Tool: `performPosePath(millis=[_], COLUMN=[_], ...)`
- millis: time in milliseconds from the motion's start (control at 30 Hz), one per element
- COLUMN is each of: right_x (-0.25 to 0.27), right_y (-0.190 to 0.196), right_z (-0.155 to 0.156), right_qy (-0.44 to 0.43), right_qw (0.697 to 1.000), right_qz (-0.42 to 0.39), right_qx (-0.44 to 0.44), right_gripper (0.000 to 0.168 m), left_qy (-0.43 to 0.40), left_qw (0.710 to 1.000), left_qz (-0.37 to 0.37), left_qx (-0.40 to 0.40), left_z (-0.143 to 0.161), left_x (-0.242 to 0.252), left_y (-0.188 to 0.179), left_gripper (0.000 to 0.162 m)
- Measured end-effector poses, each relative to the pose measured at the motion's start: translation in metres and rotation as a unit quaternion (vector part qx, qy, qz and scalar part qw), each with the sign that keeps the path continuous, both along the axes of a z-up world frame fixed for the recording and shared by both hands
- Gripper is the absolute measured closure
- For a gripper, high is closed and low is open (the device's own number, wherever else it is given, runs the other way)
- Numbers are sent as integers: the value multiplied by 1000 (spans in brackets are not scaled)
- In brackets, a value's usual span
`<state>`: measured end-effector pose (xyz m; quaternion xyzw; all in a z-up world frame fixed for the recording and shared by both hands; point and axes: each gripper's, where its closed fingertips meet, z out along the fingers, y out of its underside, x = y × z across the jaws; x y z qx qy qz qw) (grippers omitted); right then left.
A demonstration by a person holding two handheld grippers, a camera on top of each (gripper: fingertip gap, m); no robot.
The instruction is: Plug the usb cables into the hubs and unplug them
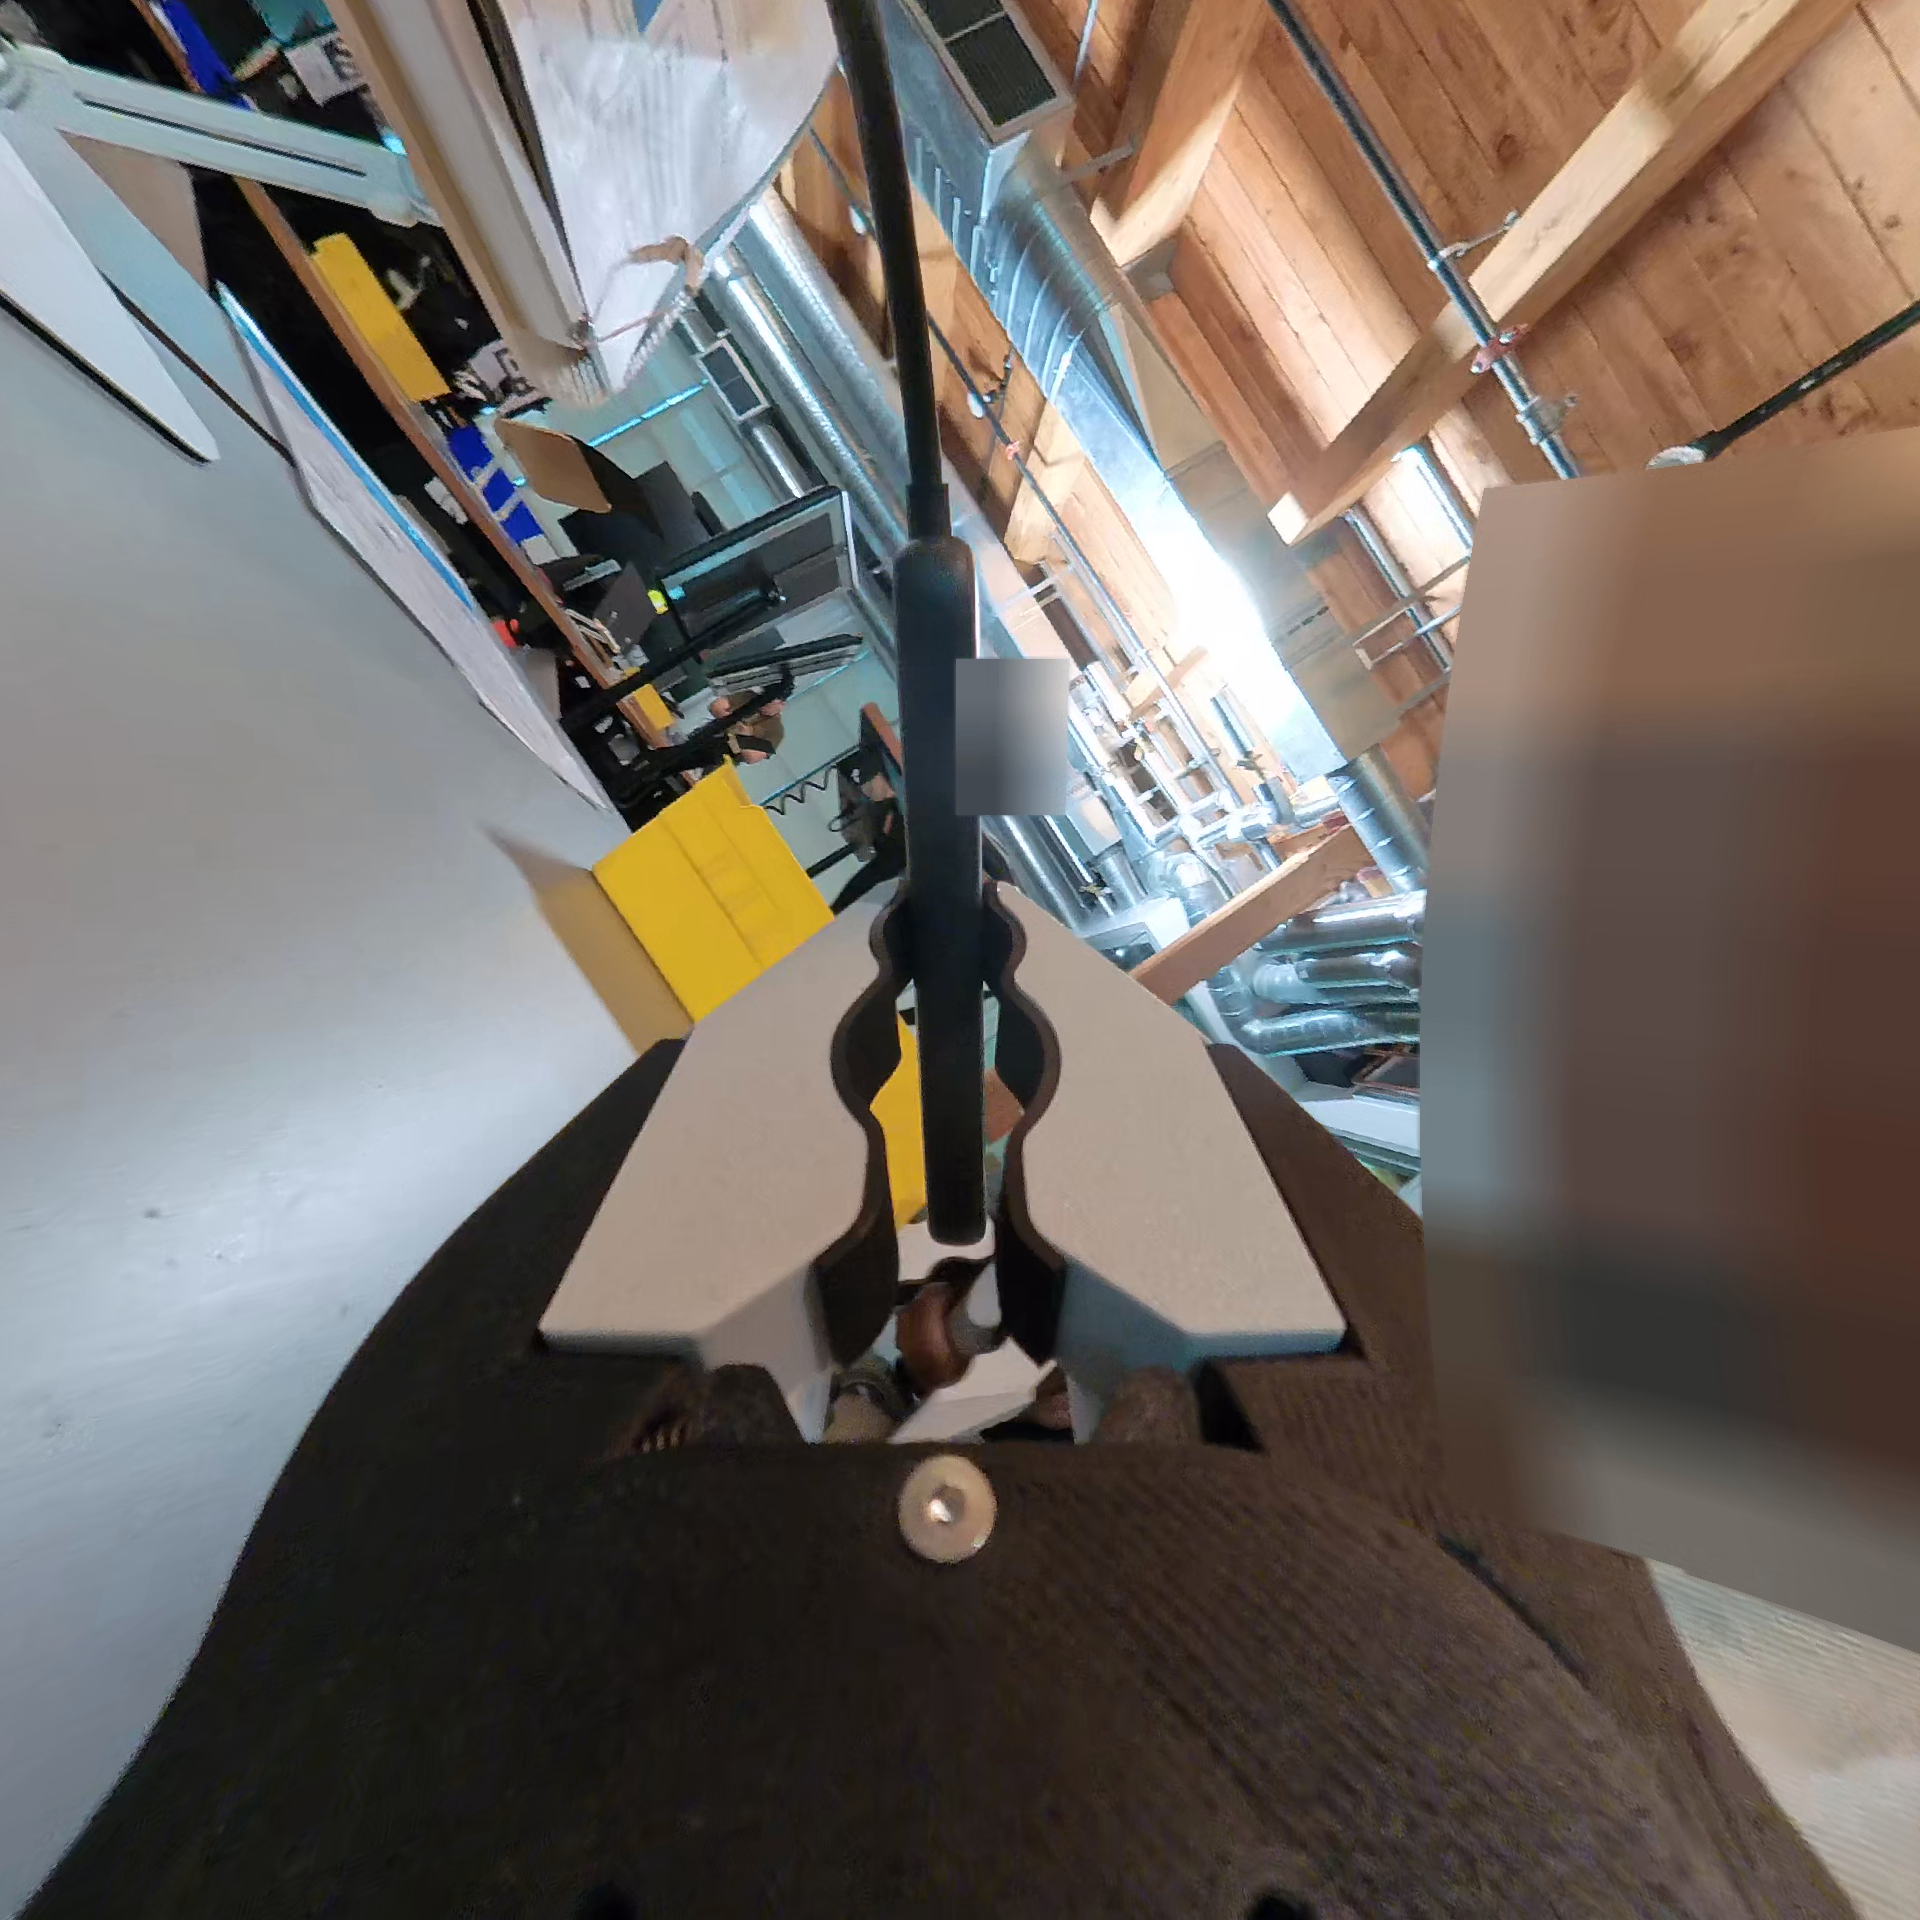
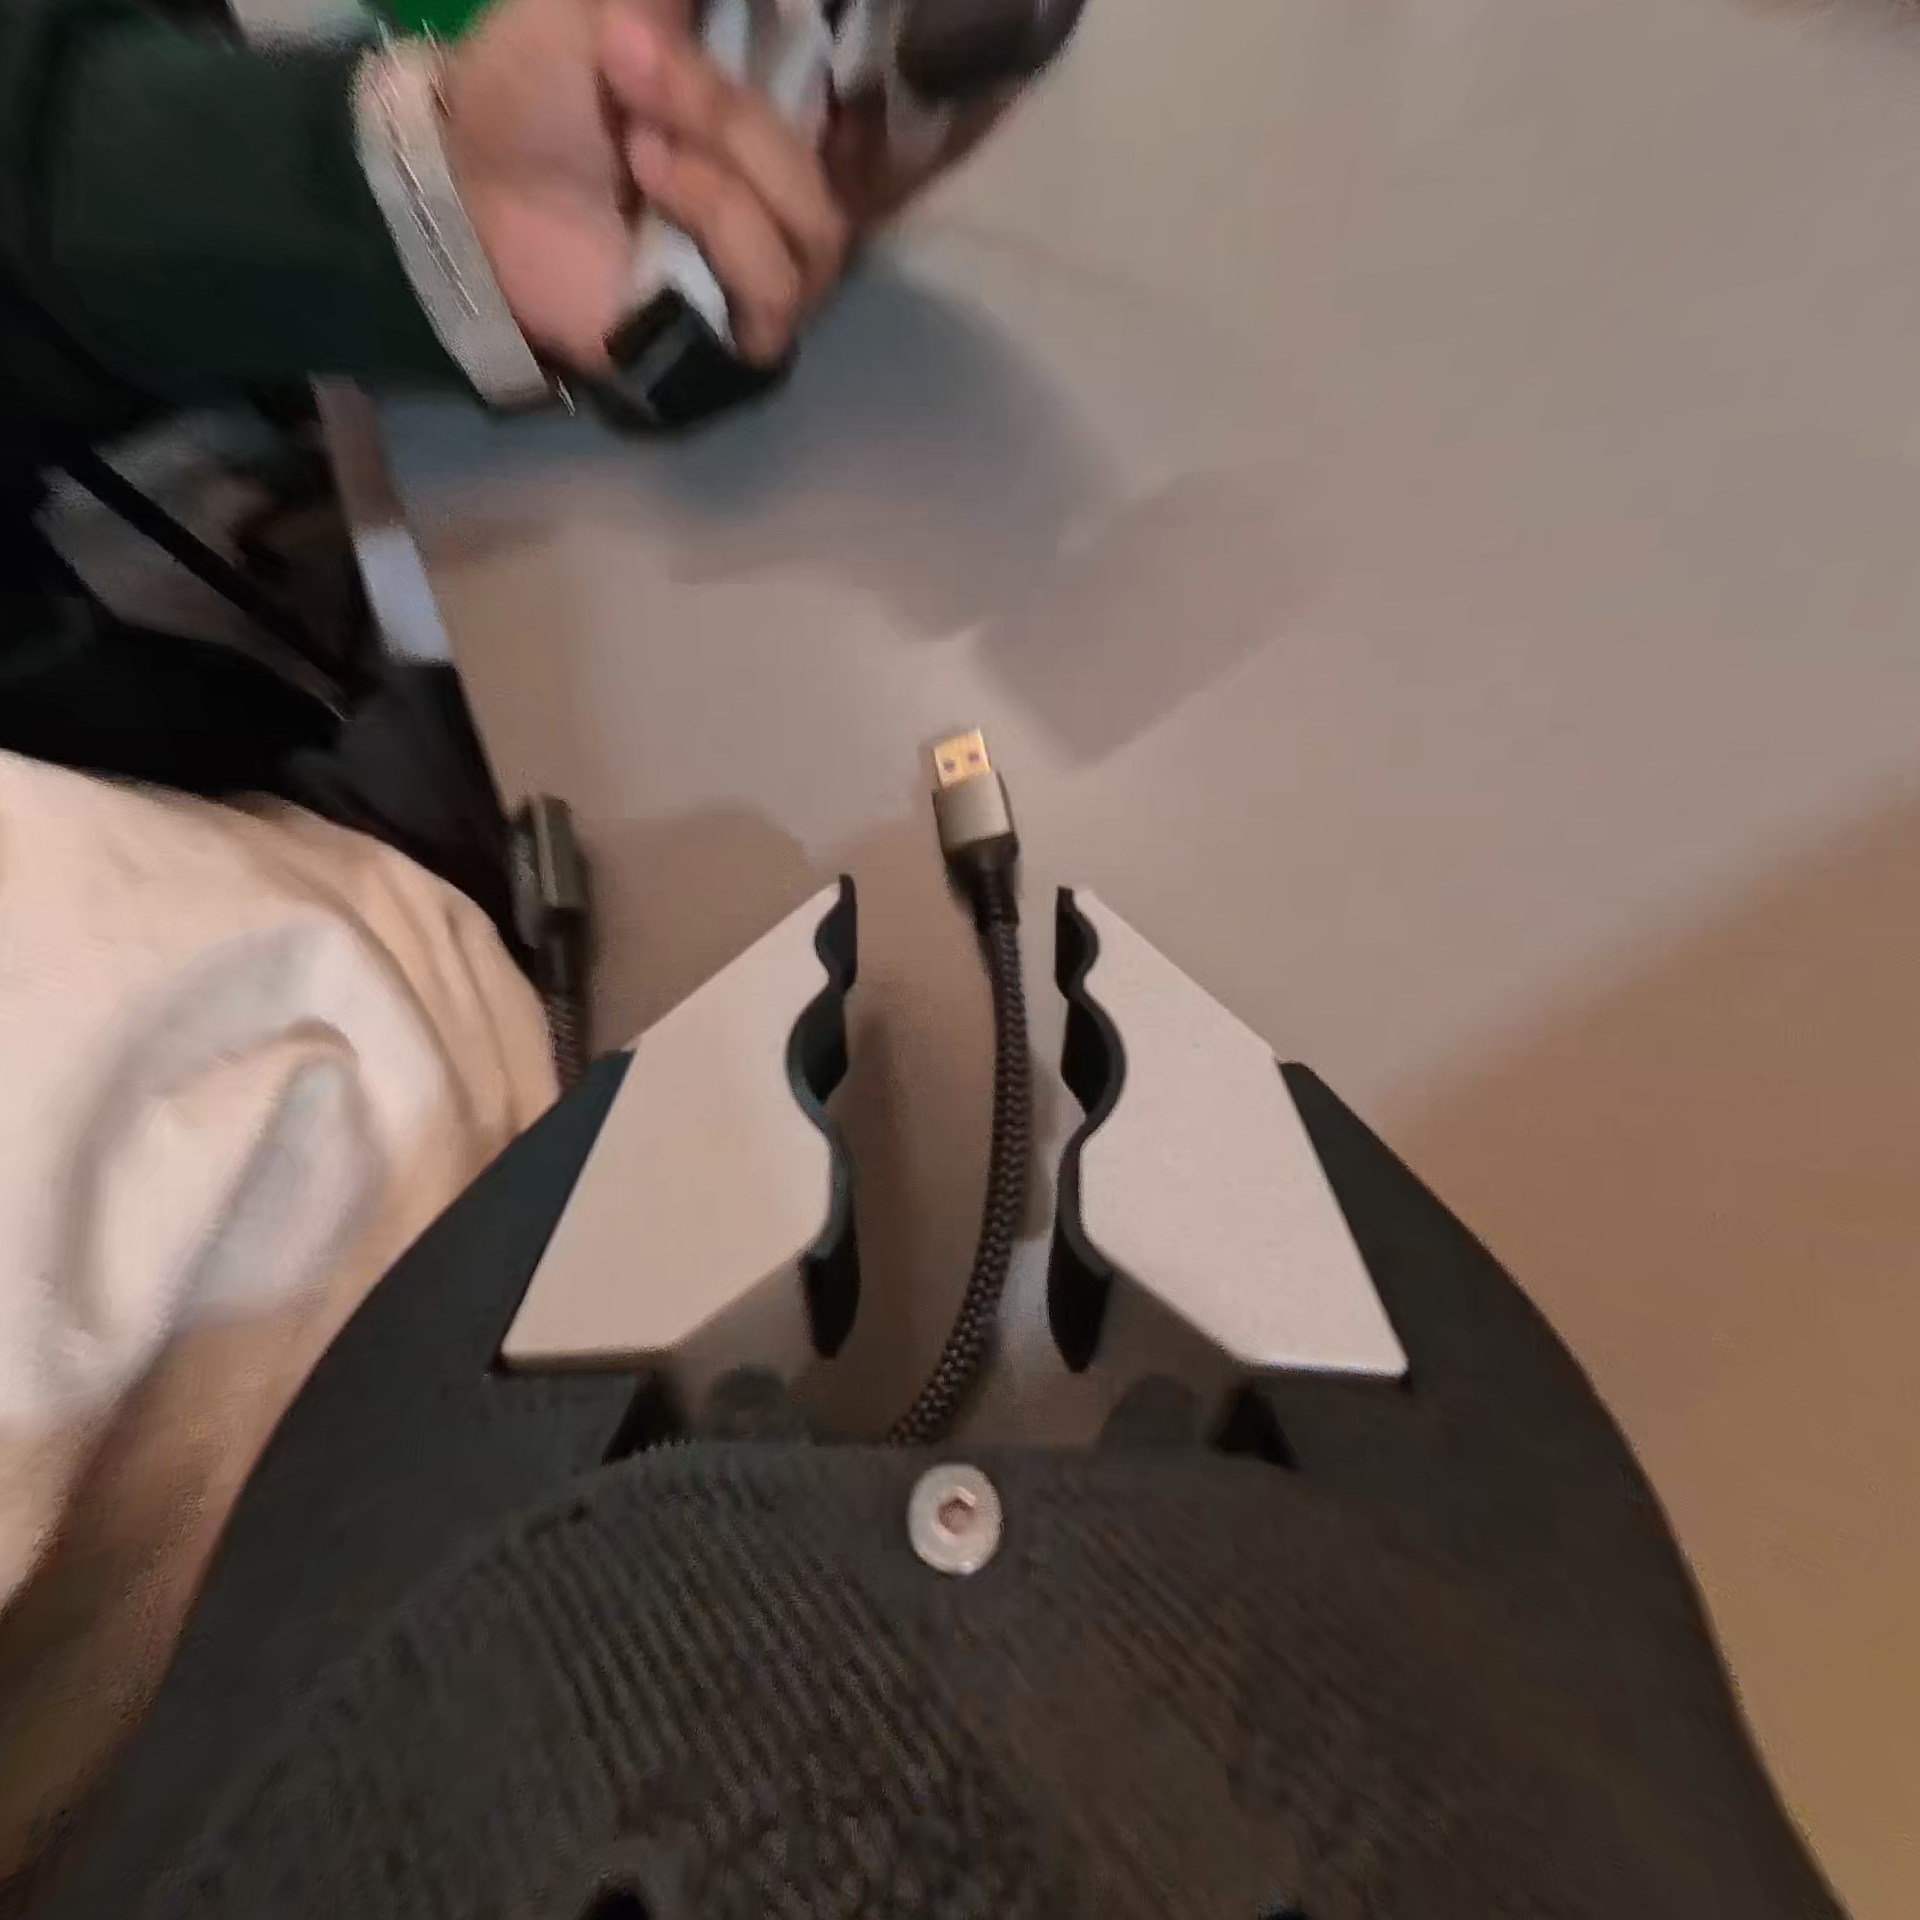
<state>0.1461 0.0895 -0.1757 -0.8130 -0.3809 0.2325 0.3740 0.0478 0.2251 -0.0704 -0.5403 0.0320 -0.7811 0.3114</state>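
Left gripper (image 1: 943, 925) is tipped up toward the ceiling, jaws clamped on a slim black hub (image 1: 940, 883) w/ its black lead (image 1: 894, 260) arcing up out of frame. Hub sits lengthwise between the grey fingers (image 1: 748, 1143), its near end just short of the gripper's throat. Behind it: wooden beams (image 1: 1455, 312), silver ducting (image 1: 1039, 260), a yellow bin (image 1: 707, 914) by the white wall (image 1: 208, 935).

Over to the right wrist cam, blurry from motion. Top-left, a hand (image 2: 644, 197) in a dark green sleeve (image 2: 166, 208) holds the other gripper's handle; can't tell more. Pale cloth (image 2: 208, 1091) fills the left edge, a 2nd dark plug (image 2: 551, 842) lying at the bench's left edge beside it. Centre: right gripper (image 2: 956, 914) spread wide, touching nothing. Braided usb cable (image 2: 997, 1091) runs on the bench (image 2: 1455, 520) straight up the gap between the fingers, clear of both, gold-tipped connector (image 2: 968, 795) just past the fingertips, pointing away.
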Motion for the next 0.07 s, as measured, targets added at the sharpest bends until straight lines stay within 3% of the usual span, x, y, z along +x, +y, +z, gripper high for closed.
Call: performPosePath(millis=[67], right_x=[2], right_y=[6], right_z=[-11], right_qy=[-51], right_qw=[999], right_qz=[2], right_qx=[16], right_gripper=[133], left_qy=[-22], left_qw=[999], left_qz=[-23], left_qx=[5], left_z=[6], left_x=[1], left_y=[-6], left_gripper=[153])
